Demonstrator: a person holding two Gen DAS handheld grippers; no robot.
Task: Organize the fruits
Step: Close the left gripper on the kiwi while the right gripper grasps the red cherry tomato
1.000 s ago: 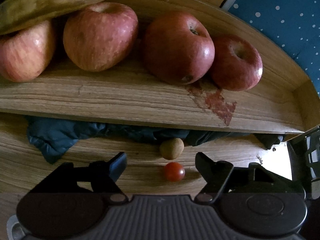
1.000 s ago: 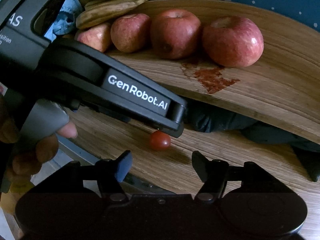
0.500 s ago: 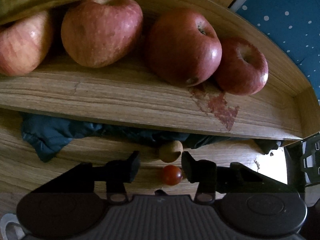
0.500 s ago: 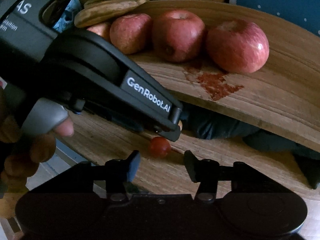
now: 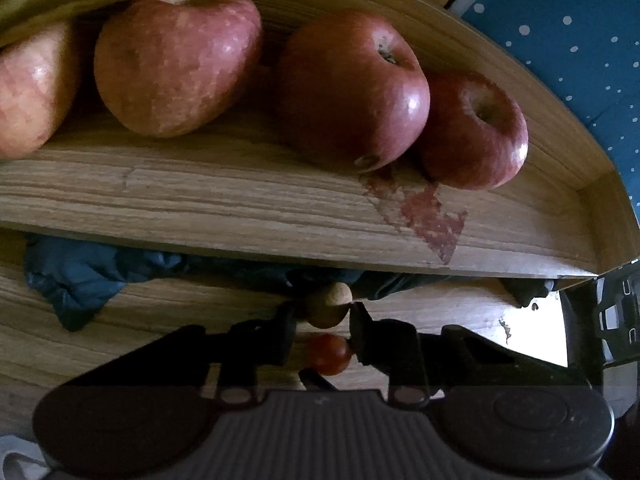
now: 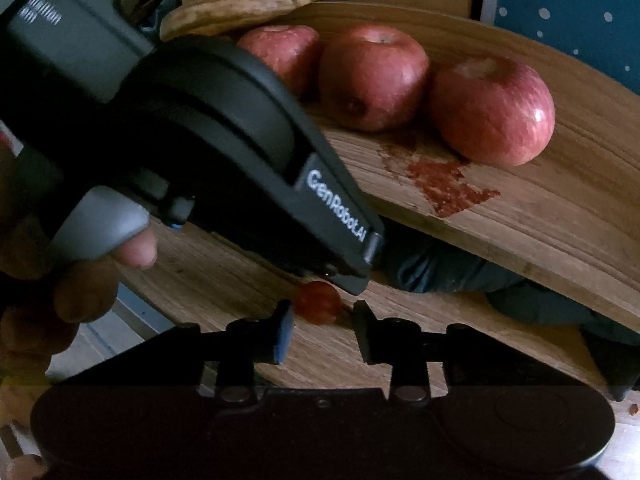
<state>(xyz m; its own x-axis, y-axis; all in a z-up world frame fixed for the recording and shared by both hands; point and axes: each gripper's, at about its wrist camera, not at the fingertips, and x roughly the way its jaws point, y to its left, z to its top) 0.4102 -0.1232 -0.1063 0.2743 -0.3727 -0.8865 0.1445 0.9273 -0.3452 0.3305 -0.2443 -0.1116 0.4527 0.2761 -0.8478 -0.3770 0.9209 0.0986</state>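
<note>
Narrowed jaws on the left gripper (image 5: 323,330) flank a brown nut-like fruit (image 5: 326,306) at the tips and a cherry tomato (image 5: 329,354) at 6 o'clock behind it; whether either is pinched I cannot tell. Both lie on the wooden table (image 5: 160,320). Half open and empty, the right gripper (image 6: 322,328) has the tomato at 12 o'clock, though the left is nearer.

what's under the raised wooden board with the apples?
Under the wooden board a dark blue cloth sticks out along the front edge, on the wooden table. How far back the cloth runs, and whatever else lies beneath, is covered by the board.
</note>
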